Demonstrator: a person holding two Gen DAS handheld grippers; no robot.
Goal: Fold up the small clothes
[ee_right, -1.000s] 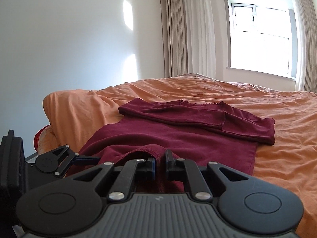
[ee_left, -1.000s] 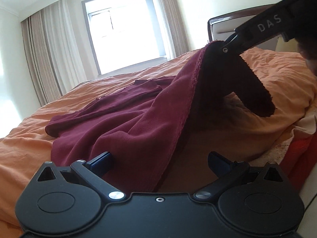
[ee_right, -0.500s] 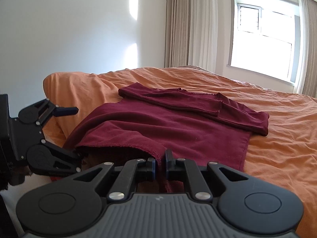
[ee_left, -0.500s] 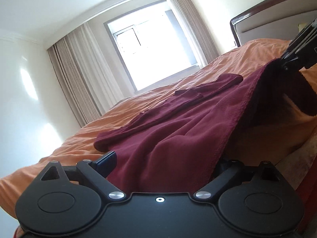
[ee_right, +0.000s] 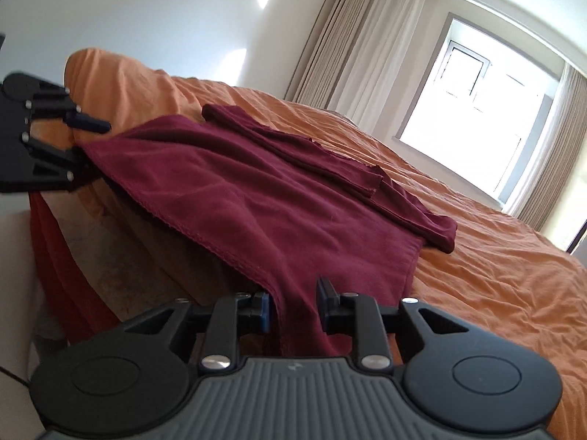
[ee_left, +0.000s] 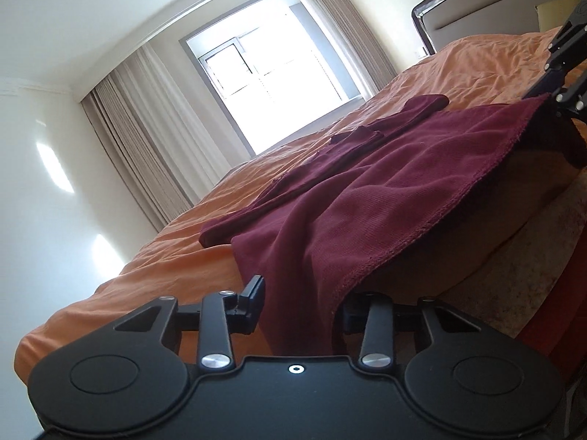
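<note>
A maroon long-sleeved top (ee_left: 385, 183) (ee_right: 275, 190) lies on the orange bed cover (ee_left: 477, 62) (ee_right: 495, 256), sleeves folded across its far part. Its near hem is raised off the bed's edge between the two grippers. My left gripper (ee_left: 301, 308) (ee_right: 86, 150) has one hem corner between its fingers. Its jaws are closing, and a gap still shows at the upper finger. My right gripper (ee_right: 293, 308) (ee_left: 550, 101) has the other hem corner draped between its fingers. Its jaws are opening.
A dark wooden headboard (ee_left: 477, 0) stands at the right end of the bed. The mattress side (ee_left: 532, 227) (ee_right: 121, 267) and a red layer under it show below the hem. A bright window (ee_left: 271, 66) (ee_right: 477, 110) with curtains lies beyond the bed.
Both grippers have sunk toward the bed edge and rolled, lowering the raised hem. The left jaws have narrowed around the hem corner. The right jaws, shut on the cloth before, have parted.
</note>
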